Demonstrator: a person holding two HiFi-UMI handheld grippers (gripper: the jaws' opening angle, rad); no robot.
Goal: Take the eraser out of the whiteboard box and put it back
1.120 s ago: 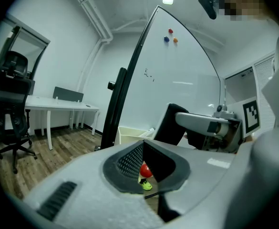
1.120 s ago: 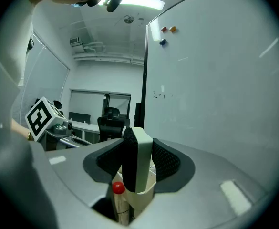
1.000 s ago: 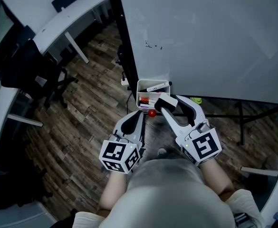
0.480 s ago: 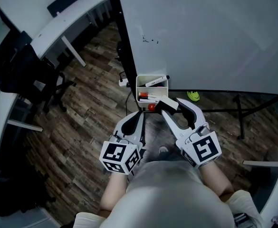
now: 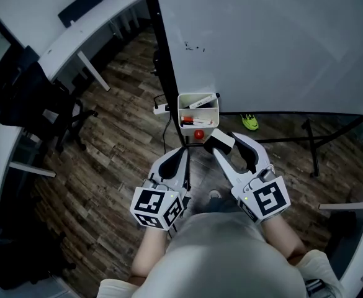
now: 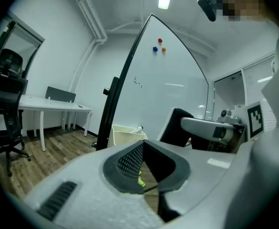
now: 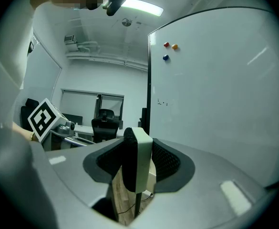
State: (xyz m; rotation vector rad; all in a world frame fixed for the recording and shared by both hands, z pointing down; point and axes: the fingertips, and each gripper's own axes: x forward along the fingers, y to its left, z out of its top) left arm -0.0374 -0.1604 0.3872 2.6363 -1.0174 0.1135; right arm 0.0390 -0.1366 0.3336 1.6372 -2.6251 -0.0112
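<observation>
Wooden floor [image 5: 113, 148] lies below the whiteboard box [image 5: 180, 112]. Just near the box, the right gripper [image 5: 226, 144] squeezes the eraser [image 5: 220, 140] by its flat sides; it looks light and soft. Left gripper [image 5: 182, 157] is closed, empty.

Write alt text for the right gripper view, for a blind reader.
The right gripper clamps a white-backed black eraser upright between its grey jaws. A large whiteboard with three small round magnets fills the right; the left gripper's marker cube shows at left.

floor [image 5: 119, 135]: matt wood | whiteboard [image 5: 280, 42]: glossy | box [image 5: 180, 113]: probably plastic | eraser [image 7: 143, 161]: smooth plastic back
</observation>
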